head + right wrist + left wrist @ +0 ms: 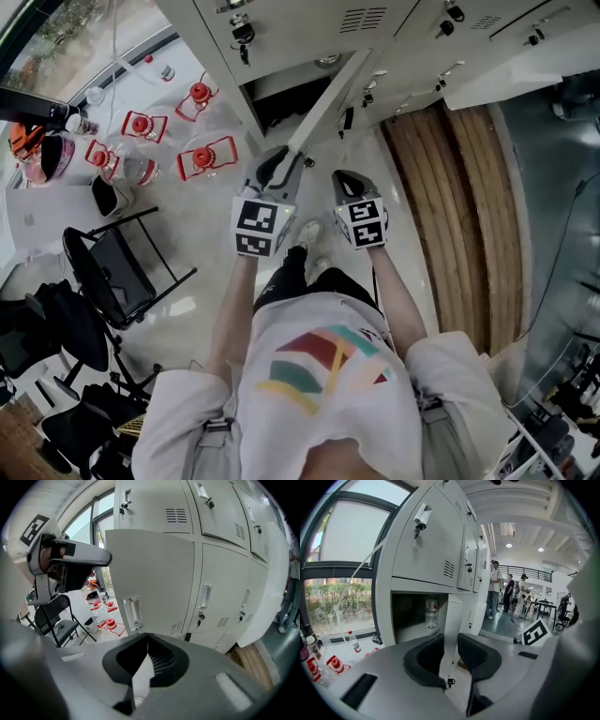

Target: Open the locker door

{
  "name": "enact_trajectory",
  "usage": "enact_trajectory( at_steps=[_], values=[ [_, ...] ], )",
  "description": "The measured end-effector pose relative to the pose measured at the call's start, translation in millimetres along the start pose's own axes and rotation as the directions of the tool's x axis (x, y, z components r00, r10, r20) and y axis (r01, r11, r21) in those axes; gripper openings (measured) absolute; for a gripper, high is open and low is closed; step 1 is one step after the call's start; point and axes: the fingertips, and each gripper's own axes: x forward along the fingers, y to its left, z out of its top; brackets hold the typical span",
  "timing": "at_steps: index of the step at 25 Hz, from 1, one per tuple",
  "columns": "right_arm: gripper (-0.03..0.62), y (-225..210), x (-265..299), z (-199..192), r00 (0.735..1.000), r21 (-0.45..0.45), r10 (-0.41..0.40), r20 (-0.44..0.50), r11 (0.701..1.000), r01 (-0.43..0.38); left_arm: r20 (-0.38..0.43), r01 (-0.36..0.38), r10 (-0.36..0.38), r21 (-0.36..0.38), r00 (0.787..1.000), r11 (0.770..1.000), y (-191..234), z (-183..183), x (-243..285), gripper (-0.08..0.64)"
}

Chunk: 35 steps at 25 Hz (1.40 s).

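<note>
The white locker door (pixel 330 101) stands swung open, edge-on in the head view, in front of its dark compartment (pixel 286 98). My left gripper (pixel 278 171) is at the door's free edge. In the left gripper view that edge (pixel 453 616) runs up between the two black pads (pixel 425 658), which close on it from both sides. A water bottle (pixel 431 613) stands inside the compartment. My right gripper (pixel 348 184) hangs beside the left one, shut and empty. In the right gripper view its jaws (pixel 147 638) point at the door's outer face and its recessed handle (pixel 132 613).
Shut lockers with keys (pixel 201 617) continue to the right. Red-capped containers (pixel 208 157) and a black folding chair (pixel 112 267) stand on the floor at left. A wooden floor strip (pixel 450 206) runs at right. People (pixel 494 590) stand far down the hall.
</note>
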Motion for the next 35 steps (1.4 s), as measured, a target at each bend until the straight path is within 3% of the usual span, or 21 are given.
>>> enact_trajectory(
  at_steps=[20, 35],
  values=[
    [0.005, -12.3, -73.3, 1.9, 0.993, 0.084, -0.076, 0.095, 0.994, 0.068, 0.014, 0.101, -0.102, 0.094, 0.995, 0.99, -64.1, 2.0, 13.9, 0.098],
    [0.005, -45.9, -138.2, -27.0, 0.967, 0.189, -0.242, 0.085, 0.956, 0.223, -0.029, 0.251, -0.25, 0.181, 0.968, 0.951, -127.0, 5.0, 44.0, 0.094]
  ],
)
